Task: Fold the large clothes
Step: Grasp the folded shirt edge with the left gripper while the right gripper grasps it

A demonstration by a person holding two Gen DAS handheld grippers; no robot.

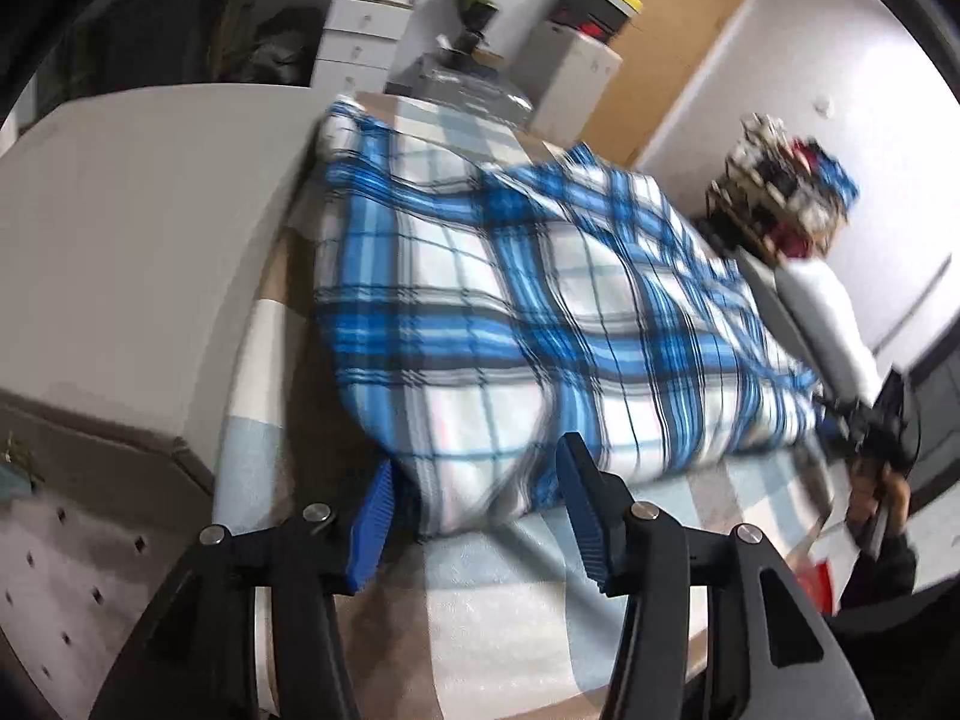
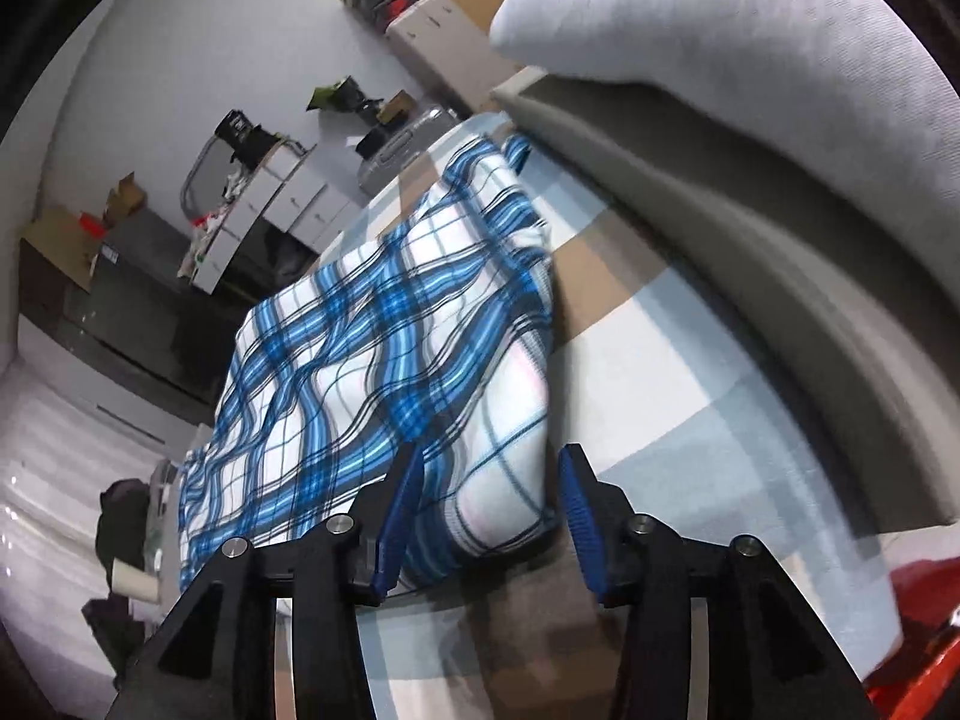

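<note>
A blue-and-white plaid garment (image 1: 528, 312), soft and rumpled, is seen folded on a checked bed cover (image 1: 492, 600), with a grey headboard panel (image 2: 750, 252) at two o'clock. The left gripper (image 1: 480, 516) and right gripper (image 2: 486, 528) are released, blue ribbed pads (image 1: 372, 528) flanking near corners.

The folded garment (image 1: 516, 312) lies on the bed (image 1: 480, 612). Each gripper (image 1: 474, 516) (image 2: 486, 516) straddles a near corner. A pillow (image 2: 750, 18) lies far right.
</note>
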